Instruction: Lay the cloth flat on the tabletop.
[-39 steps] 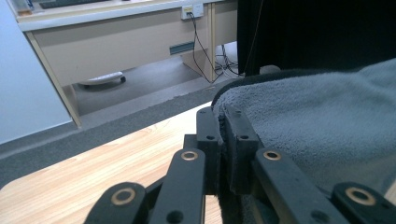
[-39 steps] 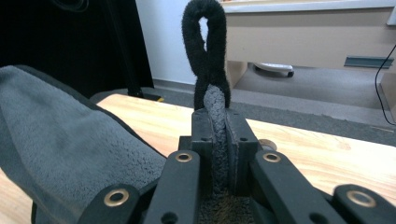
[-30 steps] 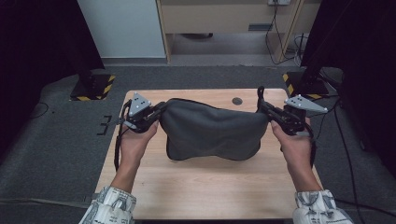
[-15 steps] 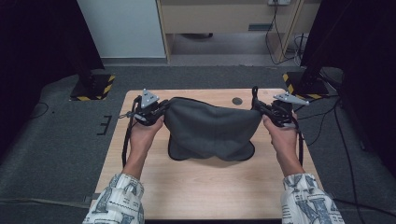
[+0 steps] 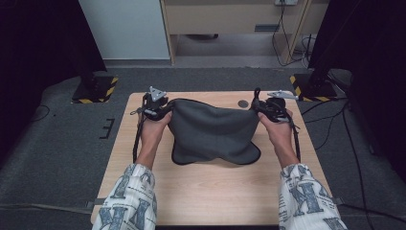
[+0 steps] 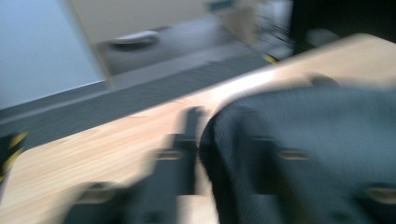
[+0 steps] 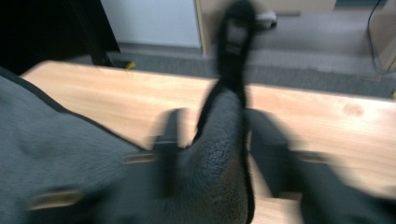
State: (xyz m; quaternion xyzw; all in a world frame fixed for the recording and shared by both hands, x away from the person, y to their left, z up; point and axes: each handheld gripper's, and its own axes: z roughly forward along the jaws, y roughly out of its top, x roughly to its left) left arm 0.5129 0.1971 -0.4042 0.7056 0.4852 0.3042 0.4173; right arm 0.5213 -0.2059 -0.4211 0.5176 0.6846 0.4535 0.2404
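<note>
Pale wooden table (image 5: 210, 191) on grey carpet, a dark grey fleece cloth (image 5: 210, 132) stretched across its upper middle between two hand-held grippers.

At centre frame in the high view the cloth lies on the table with its lower edge curling toward the person, its upper corners reaching the left gripper (image 5: 160, 109) at upper left and the right gripper (image 5: 262, 108) at upper right. Both grippers' jaws have just been opening. In the blurred left gripper view the cloth's dark-bound edge (image 6: 210, 154) sits between the two black jaws; the right gripper view shows a fuzzy corner of the cloth (image 7: 224, 140) rising between jaws that stand apart from it. Patterned sleeves (image 5: 129, 196) enter at the bottom. No readable writing or labels appear anywhere.
</note>
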